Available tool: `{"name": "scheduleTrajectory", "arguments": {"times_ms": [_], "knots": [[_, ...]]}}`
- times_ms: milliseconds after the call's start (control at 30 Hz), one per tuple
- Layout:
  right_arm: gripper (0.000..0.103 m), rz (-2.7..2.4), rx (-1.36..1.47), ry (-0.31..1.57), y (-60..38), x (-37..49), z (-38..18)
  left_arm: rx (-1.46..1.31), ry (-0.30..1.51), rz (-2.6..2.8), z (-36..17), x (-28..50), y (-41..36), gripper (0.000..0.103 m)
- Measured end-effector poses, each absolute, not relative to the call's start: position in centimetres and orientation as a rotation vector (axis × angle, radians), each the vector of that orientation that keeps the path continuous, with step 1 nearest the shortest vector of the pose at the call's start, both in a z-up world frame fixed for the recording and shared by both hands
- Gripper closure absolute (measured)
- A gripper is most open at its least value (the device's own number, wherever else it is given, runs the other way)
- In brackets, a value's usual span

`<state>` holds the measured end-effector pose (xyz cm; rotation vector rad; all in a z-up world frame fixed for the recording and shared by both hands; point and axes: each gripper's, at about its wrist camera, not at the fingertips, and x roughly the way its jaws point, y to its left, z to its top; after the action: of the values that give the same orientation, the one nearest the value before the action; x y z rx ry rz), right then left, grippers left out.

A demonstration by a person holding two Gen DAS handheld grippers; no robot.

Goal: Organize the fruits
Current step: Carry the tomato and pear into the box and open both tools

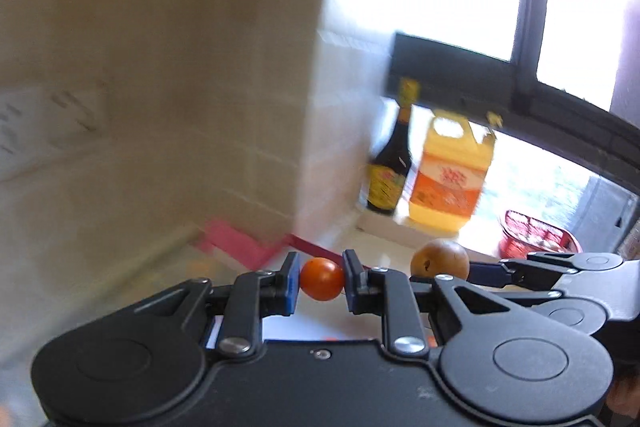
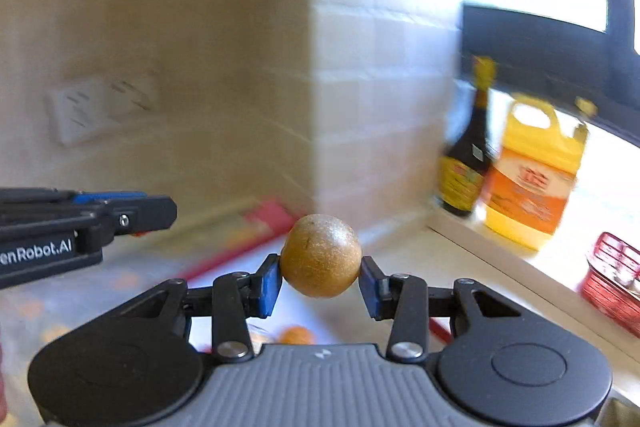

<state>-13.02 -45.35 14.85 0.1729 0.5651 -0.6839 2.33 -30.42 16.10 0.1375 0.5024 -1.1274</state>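
My left gripper [image 1: 321, 279] is shut on a small orange-red tomato [image 1: 322, 279] and holds it above the counter. My right gripper [image 2: 320, 277] is shut on a round brown fruit [image 2: 320, 255], also held in the air. In the left wrist view the brown fruit [image 1: 440, 259] and the right gripper [image 1: 440, 269] show just to the right. In the right wrist view the left gripper's finger [image 2: 136, 213] reaches in from the left. Blurred orange fruits [image 2: 297, 335] lie on the counter below.
A tiled wall corner [image 2: 344, 107] stands straight ahead. A dark sauce bottle [image 1: 390, 167] and a yellow oil jug [image 1: 448, 175] stand on the window ledge. A red basket [image 1: 536, 237] sits at the right. A red-edged mat [image 1: 312, 247] lies on the counter.
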Motion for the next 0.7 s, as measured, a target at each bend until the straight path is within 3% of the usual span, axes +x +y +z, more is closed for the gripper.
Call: {"name": "scheduleTrajectory", "arguments": {"times_ms": [333,400,433,700], "knots": [[0.058,-0.667,0.262,0.649,-49.3,-14.0,9.5,0.146,0.688,-1.156,10.6,2.1,-35.4,0.077],[0.05,-0.643,0.233,0.673,-48.8,-14.1,9.4,0.145,0.679,-1.153,10.6,1.9,-35.2,0.05],[0.045,-0.649,0.222,0.677,-48.5,-14.0,9.6,0.147,0.675,-1.153,10.8,1.8,-34.8,0.022],[0.044,-0.712,0.2,0.604,-44.8,-17.4,12.6,0.199,0.575,-1.038,13.3,-0.2,-29.3,0.019]]}}
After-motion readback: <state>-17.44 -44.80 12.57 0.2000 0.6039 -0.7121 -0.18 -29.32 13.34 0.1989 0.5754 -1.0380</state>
